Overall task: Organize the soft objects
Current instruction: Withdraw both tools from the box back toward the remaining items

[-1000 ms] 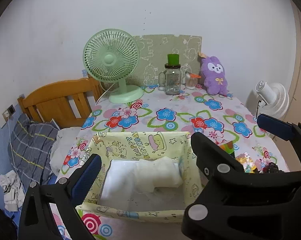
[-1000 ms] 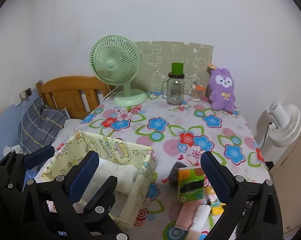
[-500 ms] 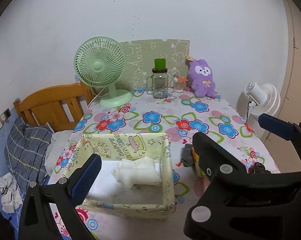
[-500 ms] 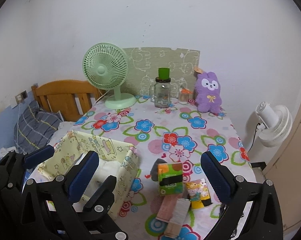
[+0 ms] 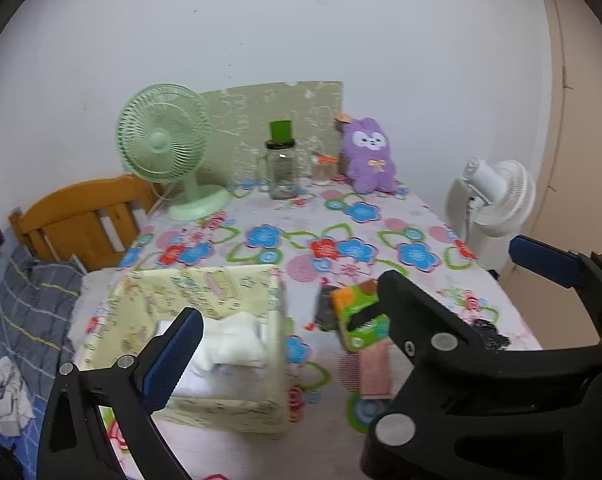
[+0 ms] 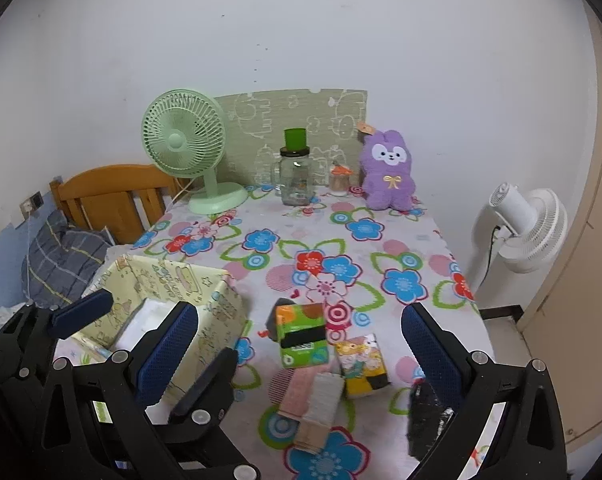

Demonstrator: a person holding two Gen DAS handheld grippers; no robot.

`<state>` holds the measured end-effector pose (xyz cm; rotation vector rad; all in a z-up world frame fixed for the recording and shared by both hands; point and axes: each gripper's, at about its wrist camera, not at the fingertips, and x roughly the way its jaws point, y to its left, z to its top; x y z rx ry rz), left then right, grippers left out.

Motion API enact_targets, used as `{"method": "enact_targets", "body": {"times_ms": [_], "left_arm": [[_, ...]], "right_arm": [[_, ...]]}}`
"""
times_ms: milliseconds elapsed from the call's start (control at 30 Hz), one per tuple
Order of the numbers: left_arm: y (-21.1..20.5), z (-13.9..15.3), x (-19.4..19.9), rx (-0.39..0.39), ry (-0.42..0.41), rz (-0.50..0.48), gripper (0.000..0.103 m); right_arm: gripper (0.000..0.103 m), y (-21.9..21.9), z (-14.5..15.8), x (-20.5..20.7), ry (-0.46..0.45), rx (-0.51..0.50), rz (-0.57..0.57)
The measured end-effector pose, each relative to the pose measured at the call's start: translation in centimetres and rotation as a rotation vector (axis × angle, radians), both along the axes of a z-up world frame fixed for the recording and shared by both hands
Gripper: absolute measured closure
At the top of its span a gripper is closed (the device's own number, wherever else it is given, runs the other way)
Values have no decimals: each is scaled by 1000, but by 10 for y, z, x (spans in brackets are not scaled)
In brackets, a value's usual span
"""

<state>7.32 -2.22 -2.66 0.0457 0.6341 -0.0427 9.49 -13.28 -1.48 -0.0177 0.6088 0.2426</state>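
Observation:
A pale yellow fabric box (image 5: 205, 292) (image 6: 205, 304) stands at the table's front left with white folded cloth (image 5: 229, 340) inside. A green-orange tissue pack (image 6: 301, 334) (image 5: 359, 314), a yellow tissue pack (image 6: 363, 364), folded pink and beige cloths (image 6: 315, 404) and a dark bundle (image 6: 425, 424) lie at the front right. My left gripper (image 5: 285, 344) is open and empty above the box. My right gripper (image 6: 301, 352) is open and empty above the packs.
A green desk fan (image 6: 185, 140), a glass jar with green lid (image 6: 295, 176), a small cup (image 6: 339, 178) and a purple plush (image 6: 387, 172) stand at the table's back. A white floor fan (image 6: 529, 228) is right, a wooden headboard (image 6: 113, 192) left.
Both grippers pulled back and up from the table, so the box and packs look smaller and farther. The left view swung right, bringing the tissue pack and pink cloth into sight.

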Motion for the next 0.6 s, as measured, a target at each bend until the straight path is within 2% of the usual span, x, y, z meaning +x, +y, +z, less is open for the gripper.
{"method": "enact_targets", "body": {"times_ms": [133,367,600], "left_arm": [[-13,-2,-4,-2,-26,-11,1],[-28,-9,-4,-44,-10,-42,1],[-42,-20,-4,-51,-1,-62,1]], "right_arm": [[0,-11,-3,-2,6,5,-17],[0,-28,-11,-8,6,5,-40],[0,-43,-23,-10,19,13,-56]]}}
